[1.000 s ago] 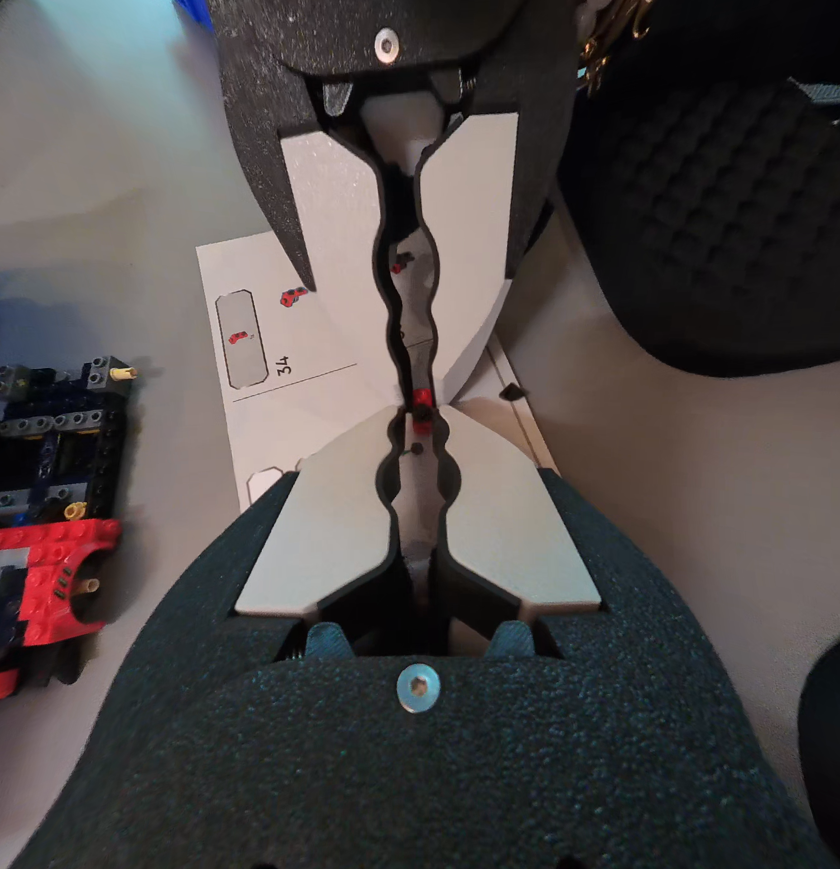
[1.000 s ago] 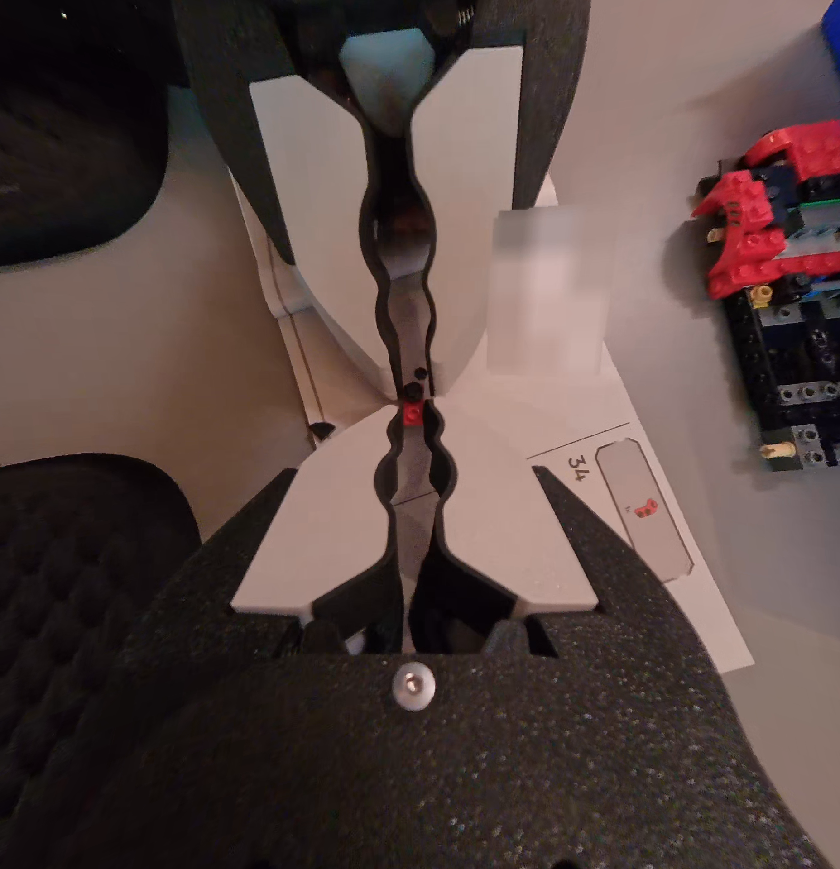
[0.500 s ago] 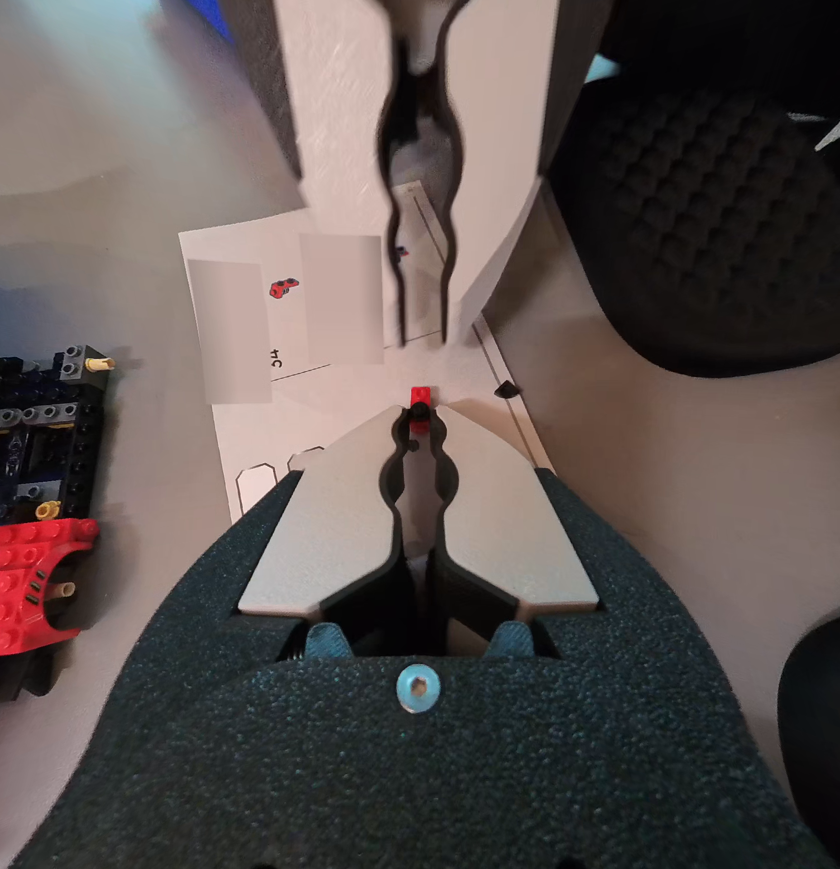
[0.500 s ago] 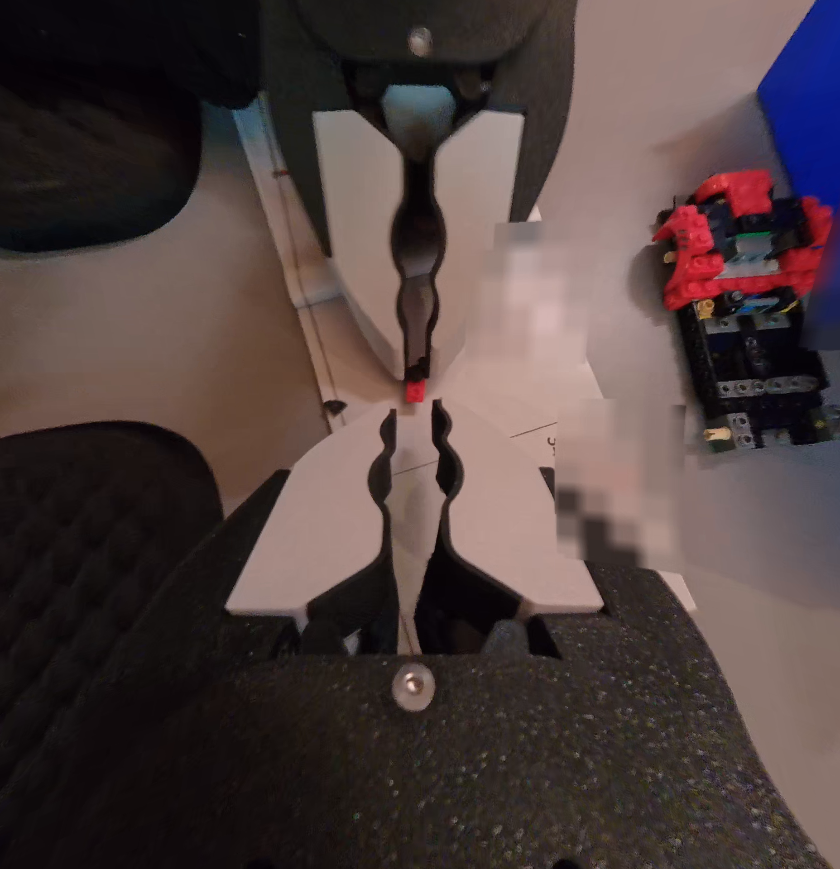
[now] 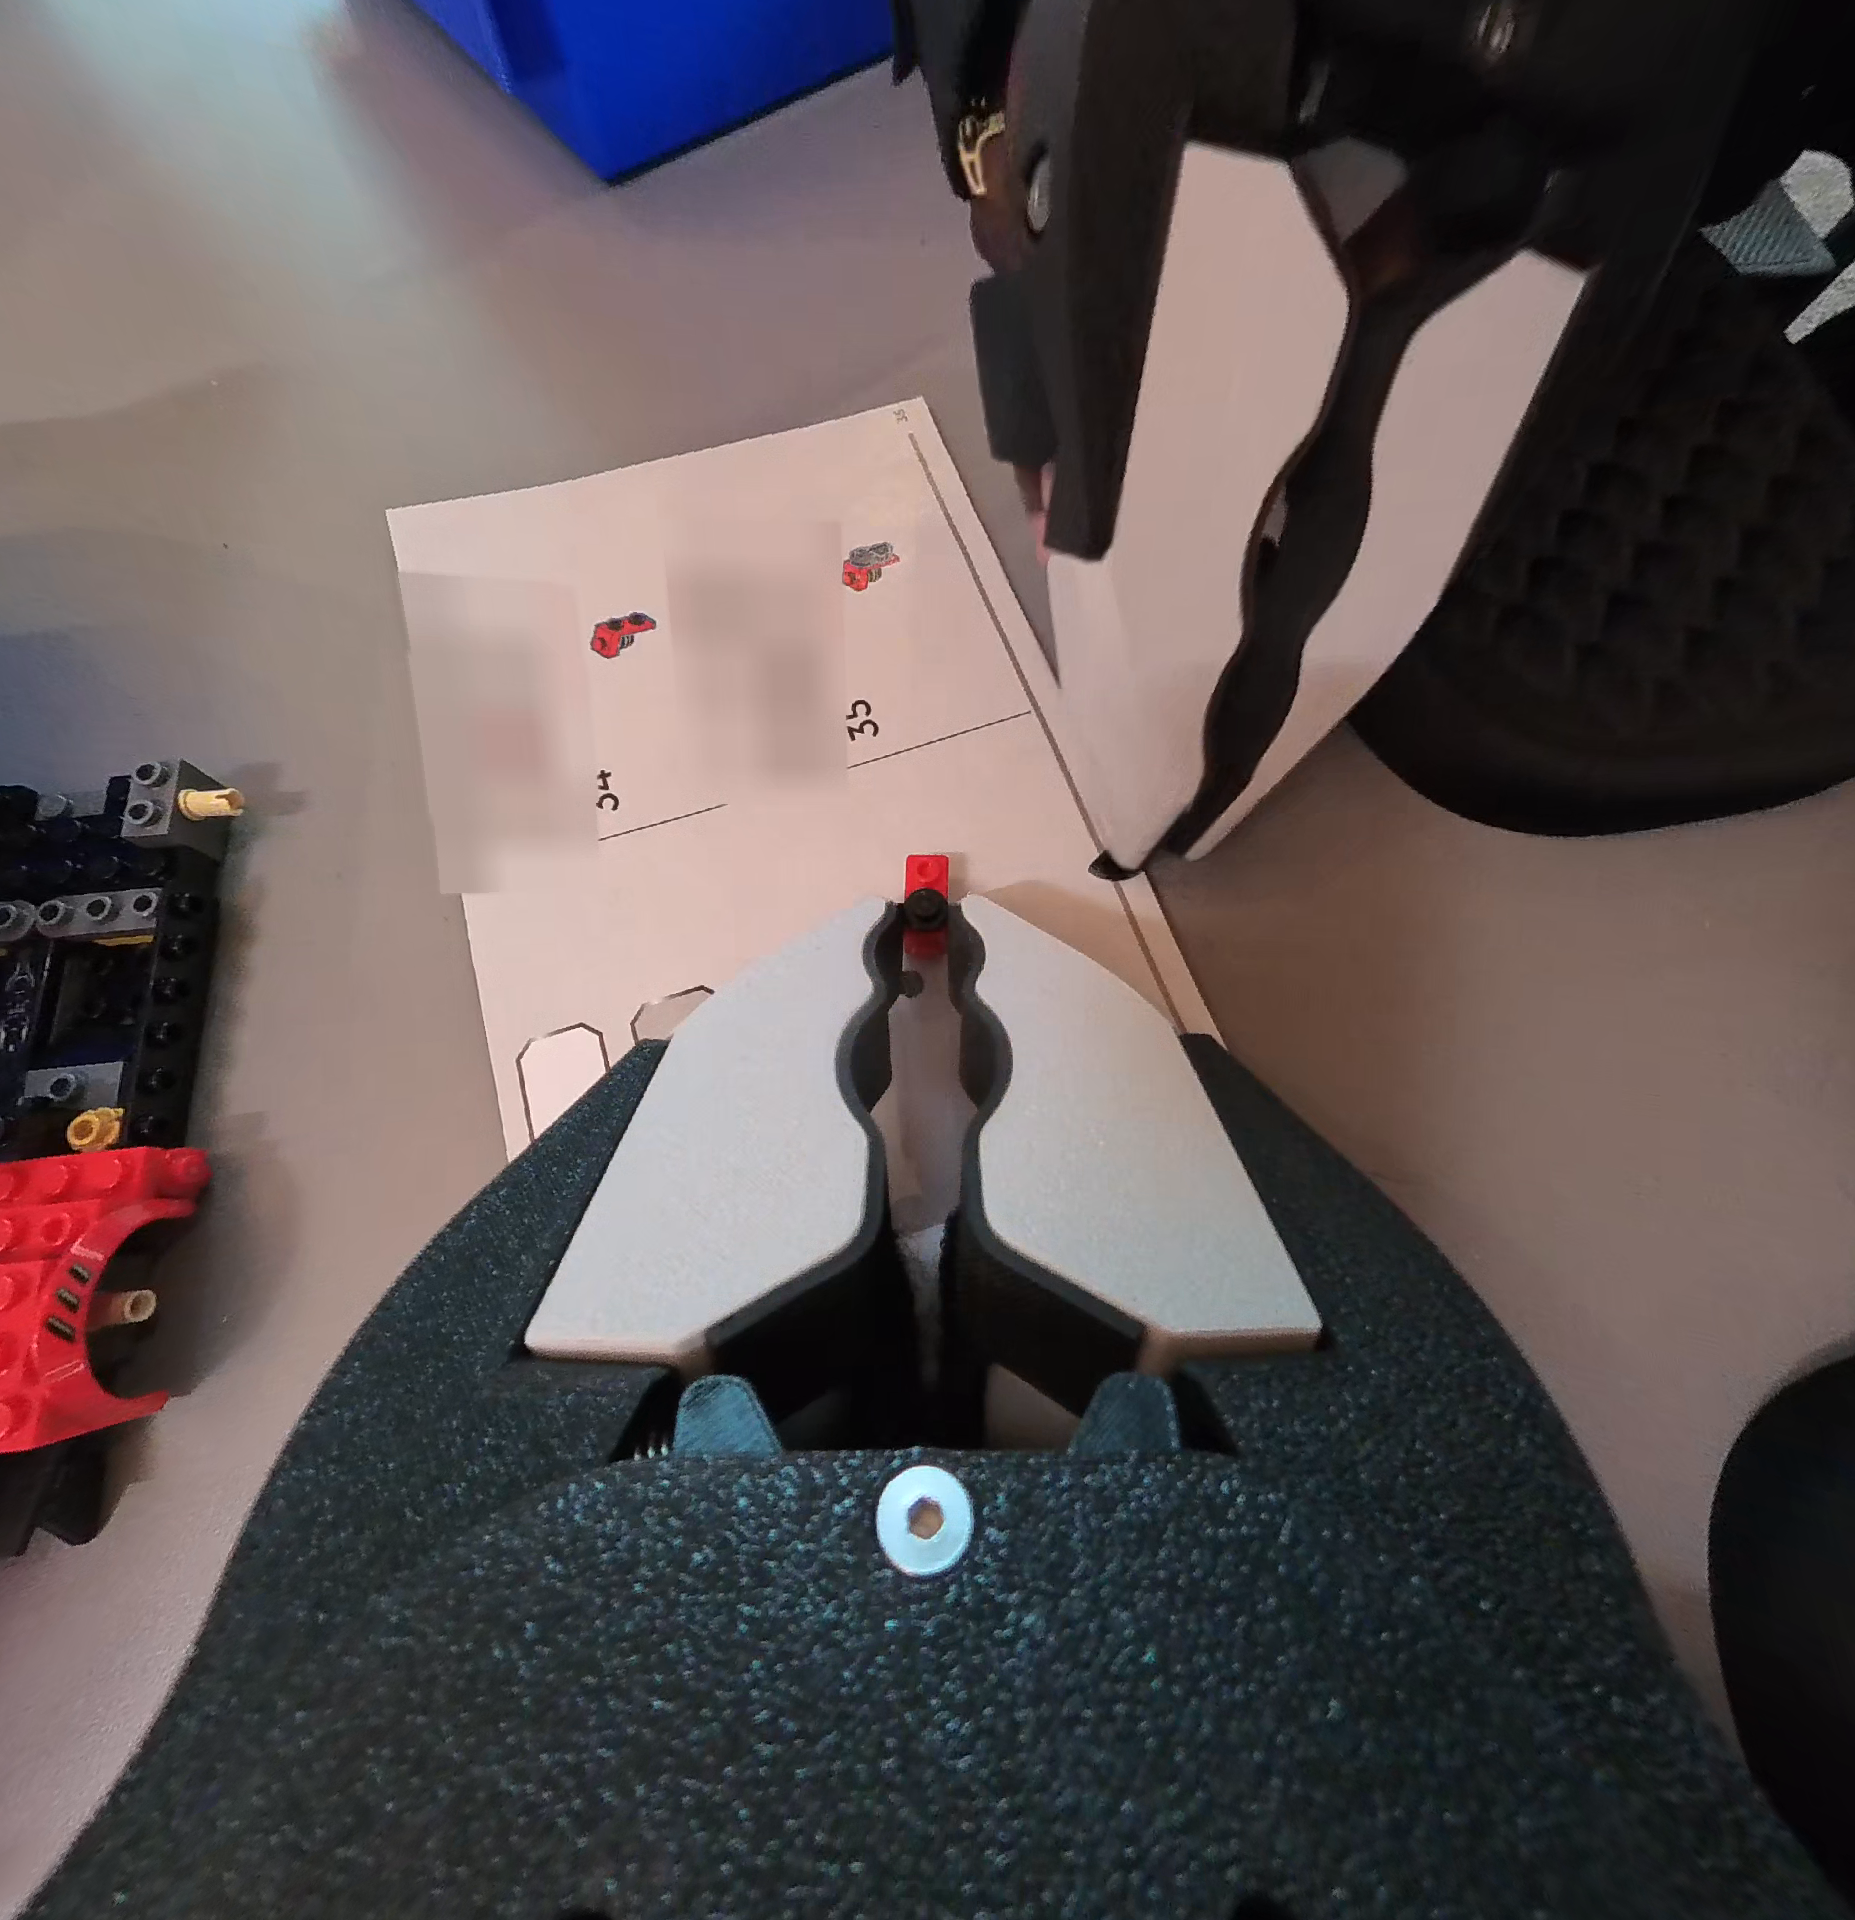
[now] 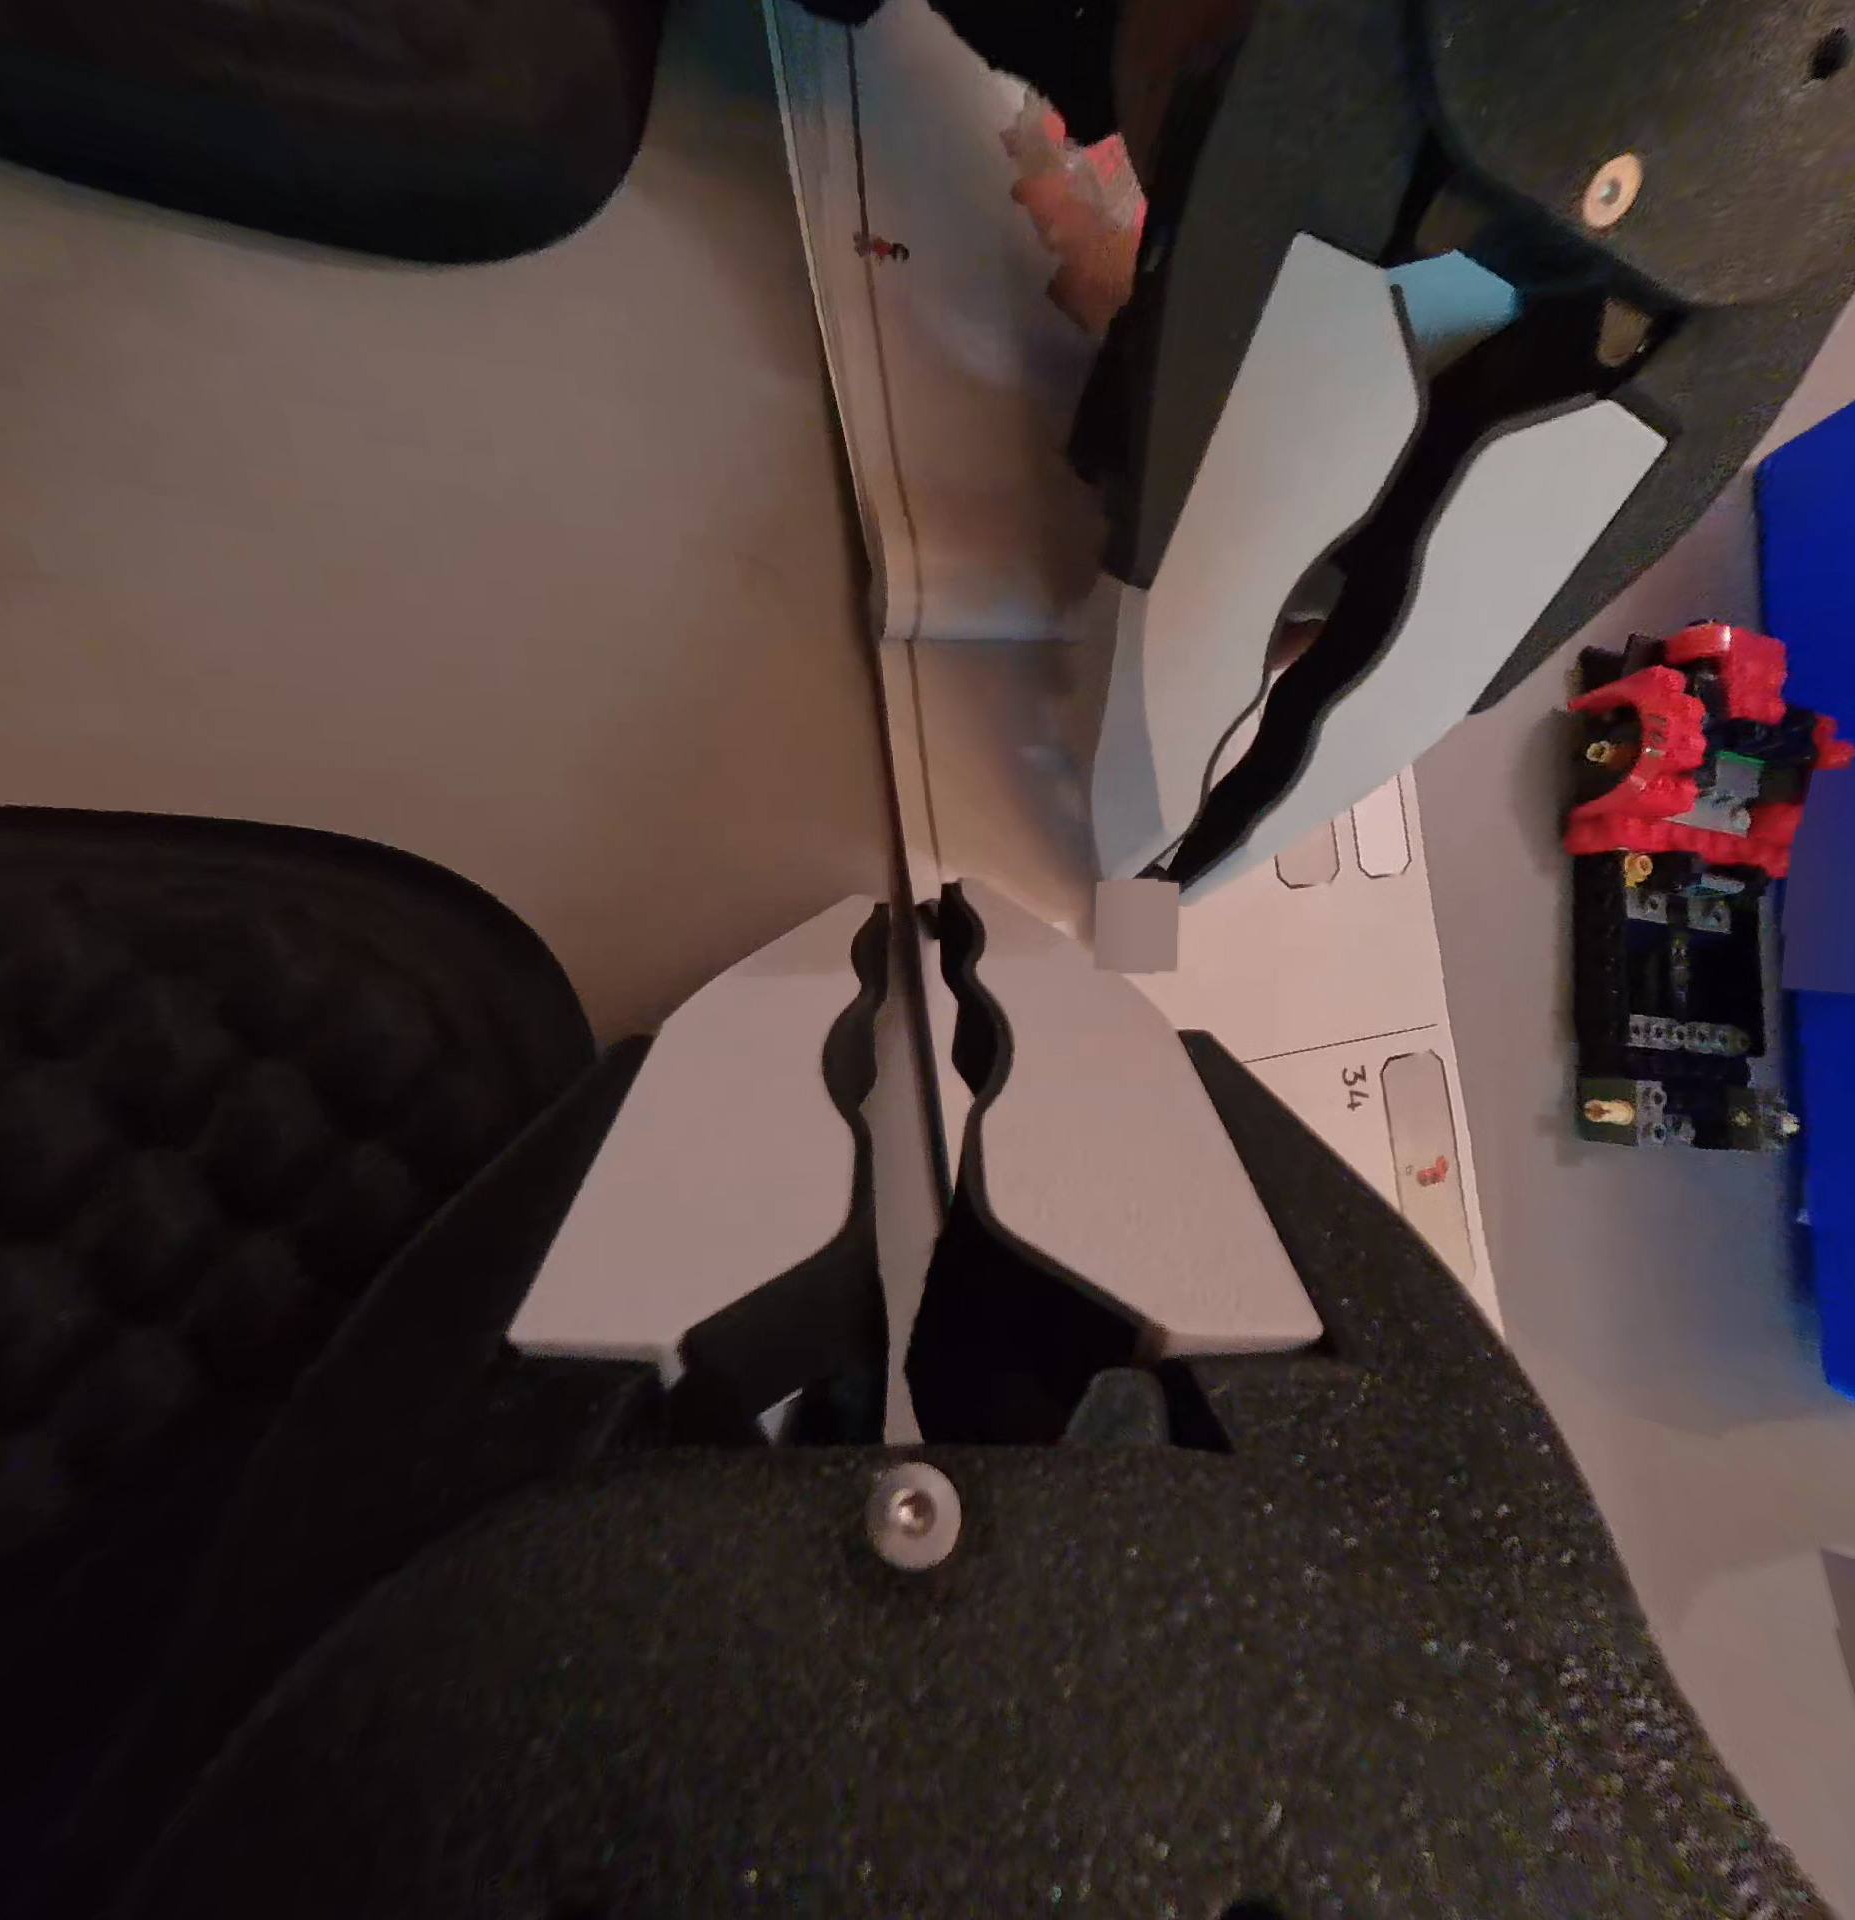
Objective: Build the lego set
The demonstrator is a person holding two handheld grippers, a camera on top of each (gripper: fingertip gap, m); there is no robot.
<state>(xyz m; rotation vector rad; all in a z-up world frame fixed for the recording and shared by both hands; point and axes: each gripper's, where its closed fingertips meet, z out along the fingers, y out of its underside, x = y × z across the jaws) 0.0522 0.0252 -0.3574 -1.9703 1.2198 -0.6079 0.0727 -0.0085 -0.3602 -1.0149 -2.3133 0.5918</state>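
While your left gripper (image 5: 925, 914) clamps the small red piece (image 5: 925, 883) (black pin on top) above the instruction sheet (image 5: 757, 831), your right gripper (image 6: 918, 920), nearly closed, reaches for a tiny black part (image 5: 1108, 864); any squeeze error could flick either away.

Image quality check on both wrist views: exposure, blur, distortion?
Left wrist view: brighter and mostly sharp on the red piece in the left hand-held gripper; the right hand-held gripper is motion-blurred, and the fisheye bends the instruction sheet. Right wrist view: dimmer and warmer, with soft, shadowed black cushions and a small, fairly legible lego model.
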